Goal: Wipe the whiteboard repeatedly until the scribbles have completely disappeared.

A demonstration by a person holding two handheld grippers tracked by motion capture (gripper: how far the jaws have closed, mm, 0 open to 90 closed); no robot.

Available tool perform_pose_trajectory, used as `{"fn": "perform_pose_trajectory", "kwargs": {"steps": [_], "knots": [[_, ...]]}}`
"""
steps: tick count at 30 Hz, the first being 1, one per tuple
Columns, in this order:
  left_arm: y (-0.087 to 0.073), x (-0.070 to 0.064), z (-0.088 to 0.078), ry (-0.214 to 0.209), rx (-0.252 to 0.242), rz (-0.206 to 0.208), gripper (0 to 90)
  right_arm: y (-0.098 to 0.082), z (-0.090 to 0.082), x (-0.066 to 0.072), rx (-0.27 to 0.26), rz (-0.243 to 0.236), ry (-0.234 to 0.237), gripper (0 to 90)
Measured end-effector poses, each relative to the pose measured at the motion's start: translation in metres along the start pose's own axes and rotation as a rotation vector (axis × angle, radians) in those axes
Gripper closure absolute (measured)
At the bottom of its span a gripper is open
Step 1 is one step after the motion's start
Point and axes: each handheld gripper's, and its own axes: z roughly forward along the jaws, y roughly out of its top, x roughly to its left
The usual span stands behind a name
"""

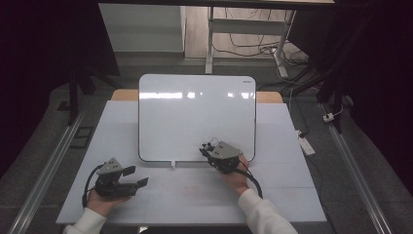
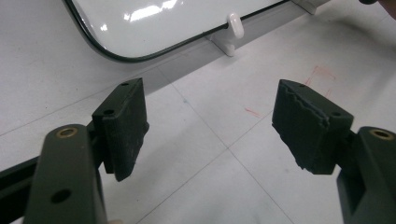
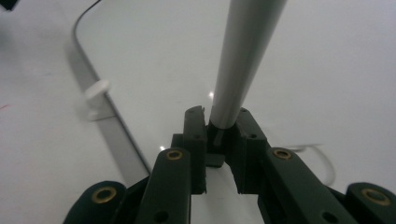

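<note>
Clamping a grey marker [image 3: 243, 60] between closed jaws, the right gripper [image 3: 223, 128] aims at the whiteboard [image 3: 327, 70]; left gripper [image 2: 210, 126] jaws stand wide, empty.

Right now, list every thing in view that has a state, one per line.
Whiteboard: propped up on the table, surface blank, no writing.
Grey marker: clamped in the right gripper, pointing at the board; whether its tip touches cannot be told.
Right gripper: jaws shut on the marker.
Left gripper: jaws open, nothing between them, low over the table.
Table: faint red marks on its white top.
</note>
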Motion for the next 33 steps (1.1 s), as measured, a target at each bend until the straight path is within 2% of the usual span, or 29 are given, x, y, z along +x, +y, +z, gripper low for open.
{"fn": "perform_pose_trajectory", "kwargs": {"steps": [4,6,7,9,11,13,14,17,19,20,21,23,24,26,29,30,31,33], "knots": [[0.0,0.0,0.001,-0.002,0.002,0.0,27.4,0.003,-0.01,-0.03,-0.049,0.084,-0.104,77.9],[0.0,0.001,0.001,-0.002,0.003,-0.004,27.4,0.003,-0.012,-0.037,-0.054,0.106,-0.117,77.9],[0.0,0.001,0.001,0.0,0.003,-0.008,27.4,0.003,-0.011,-0.035,-0.058,0.11,-0.116,77.9],[0.0,0.002,0.002,0.0,0.005,-0.009,27.4,0.001,-0.007,-0.023,-0.044,0.091,-0.064,77.9],[0.0,0.002,0.002,0.0,0.007,-0.005,27.4,0.001,0.0,-0.005,-0.01,0.027,-0.002,77.9],[0.0,0.001,0.001,0.0,0.005,-0.003,27.4,0.003,0.005,0.004,0.0,-0.04,0.011,77.9],[0.0,0.001,0.001,-0.001,0.003,-0.003,27.5,0.005,0.005,0.001,-0.002,-0.034,0.005,77.9],[0.0,0.001,0.0,0.001,0.0,-0.007,27.4,0.011,0.002,-0.021,-0.044,0.02,-0.088,77.9],[-0.001,0.001,0.0,0.0,0.0,-0.005,27.4,0.012,0.0,-0.027,-0.046,0.05,-0.099,77.9],[-0.001,0.002,0.0,-0.001,0.0,-0.005,27.5,0.011,0.0,-0.025,-0.047,0.048,-0.093,77.9],[-0.001,0.002,0.0,-0.001,0.001,-0.011,27.5,0.009,0.0,-0.02,-0.035,0.039,-0.068,77.9],[-0.001,0.003,0.0,0.0,0.001,-0.013,27.5,0.002,-0.001,-0.007,-0.008,-0.003,-0.023,77.9],[-0.001,0.003,0.0,-0.001,-0.001,-0.012,27.4,0.0,-0.003,-0.004,-0.001,-0.02,-0.017,77.9],[-0.001,0.002,0.0,-0.002,0.002,-0.005,27.6,-0.004,-0.008,-0.008,-0.002,-0.011,-0.038,77.9],[0.0,0.0,0.0,-0.001,0.001,0.001,27.6,-0.005,-0.02,-0.028,-0.022,0.055,-0.139,77.9],[0.0,0.0,0.001,-0.001,0.001,0.001,27.5,-0.005,-0.021,-0.031,-0.033,0.073,-0.147,77.9],[0.0,0.0,0.001,0.0,0.003,-0.001,27.5,-0.005,-0.021,-0.03,-0.032,0.069,-0.151,77.9],[0.0,0.0,0.002,0.0,0.005,-0.003,27.6,-0.005,-0.017,-0.021,-0.018,0.052,-0.104,77.9]]}}
